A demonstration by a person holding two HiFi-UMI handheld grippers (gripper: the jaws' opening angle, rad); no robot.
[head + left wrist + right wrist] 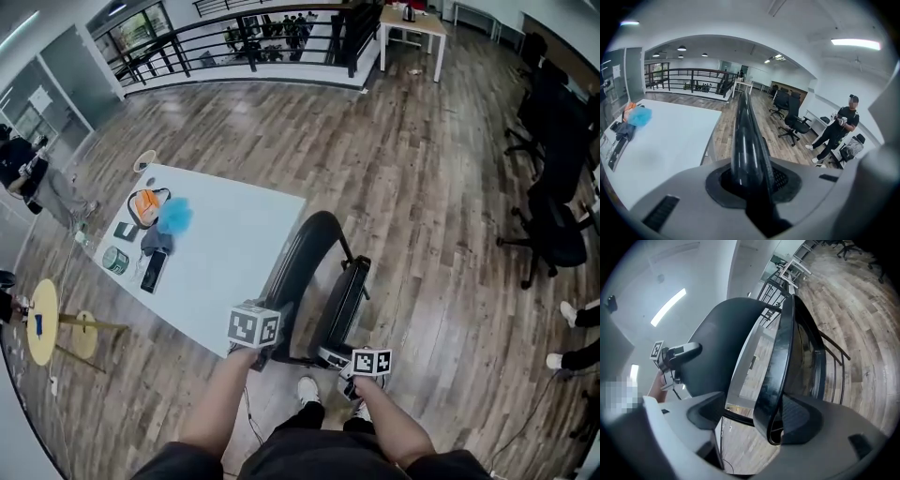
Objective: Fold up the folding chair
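A black folding chair stands next to a white table [230,281], its curved backrest [305,248] close to the upturned seat [345,298]. My left gripper [265,349] is at the backrest's near edge. In the left gripper view the left gripper [749,180] is shut on the glossy black backrest edge [743,126]. My right gripper [349,367] is at the seat's near end. In the right gripper view the right gripper [752,416] stands wide: the seat edge [780,362] leans on the right pad [804,420], and the left pad is apart from it. The backrest [719,343] and the left gripper [677,352] show behind.
The table holds a blue fluffy item [174,217], a phone [153,270] and a tape roll [115,260]. Black office chairs [553,225] stand at the right. A railing [234,42] runs at the back. A person [836,133] stands off to the right. A yellow stool [42,321] is at the left.
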